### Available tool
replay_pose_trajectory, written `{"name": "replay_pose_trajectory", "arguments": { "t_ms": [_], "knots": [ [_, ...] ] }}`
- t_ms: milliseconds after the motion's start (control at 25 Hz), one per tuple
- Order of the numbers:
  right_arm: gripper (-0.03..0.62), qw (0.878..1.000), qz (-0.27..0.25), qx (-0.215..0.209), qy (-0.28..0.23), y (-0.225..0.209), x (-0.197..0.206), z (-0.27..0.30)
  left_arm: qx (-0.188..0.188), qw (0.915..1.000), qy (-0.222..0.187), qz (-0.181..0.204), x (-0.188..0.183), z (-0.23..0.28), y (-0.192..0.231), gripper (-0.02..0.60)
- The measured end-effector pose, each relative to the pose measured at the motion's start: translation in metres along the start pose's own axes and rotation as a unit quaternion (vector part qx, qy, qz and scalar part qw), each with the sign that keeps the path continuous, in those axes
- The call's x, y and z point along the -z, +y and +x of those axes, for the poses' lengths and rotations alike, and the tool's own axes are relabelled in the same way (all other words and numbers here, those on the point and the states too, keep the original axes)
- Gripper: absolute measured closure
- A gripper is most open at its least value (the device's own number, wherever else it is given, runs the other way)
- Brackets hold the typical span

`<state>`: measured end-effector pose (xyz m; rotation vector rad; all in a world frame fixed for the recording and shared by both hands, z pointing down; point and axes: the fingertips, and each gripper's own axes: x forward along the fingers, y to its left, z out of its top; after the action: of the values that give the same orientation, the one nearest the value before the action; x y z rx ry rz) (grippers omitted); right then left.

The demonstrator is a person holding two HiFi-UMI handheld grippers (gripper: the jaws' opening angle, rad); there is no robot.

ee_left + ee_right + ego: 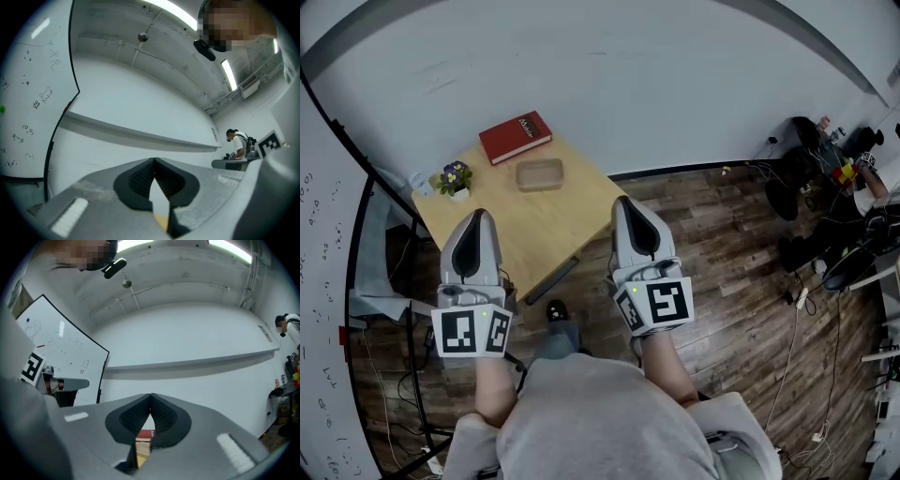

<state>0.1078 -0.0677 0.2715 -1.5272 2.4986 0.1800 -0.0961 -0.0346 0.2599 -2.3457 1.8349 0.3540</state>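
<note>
Lying flat, red book (516, 137), long axis rising rightward

a small wooden table (546, 234) stands on the plank floor (722, 244). on its top a red book (516, 137) lies at the 12 o'clock edge. a flat tan case (539, 174) lies near the book, at 1 o'clock. a little flowerpot (455, 178) stands at 10 o'clock, by the corner.
</note>
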Motion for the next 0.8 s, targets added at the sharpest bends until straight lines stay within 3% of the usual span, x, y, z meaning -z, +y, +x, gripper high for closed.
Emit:
{"name": "replay_pose_trajectory", "arguments": {
  "t_ms": [800],
  "knots": [
    [0.592, 1.0, 0.008, 0.017, 0.011, -0.046, 0.034, 0.115, 0.008, 0.9997, 0.021, -0.006, 0.039, 0.115, 0.05, 0.577]
  ]
}}
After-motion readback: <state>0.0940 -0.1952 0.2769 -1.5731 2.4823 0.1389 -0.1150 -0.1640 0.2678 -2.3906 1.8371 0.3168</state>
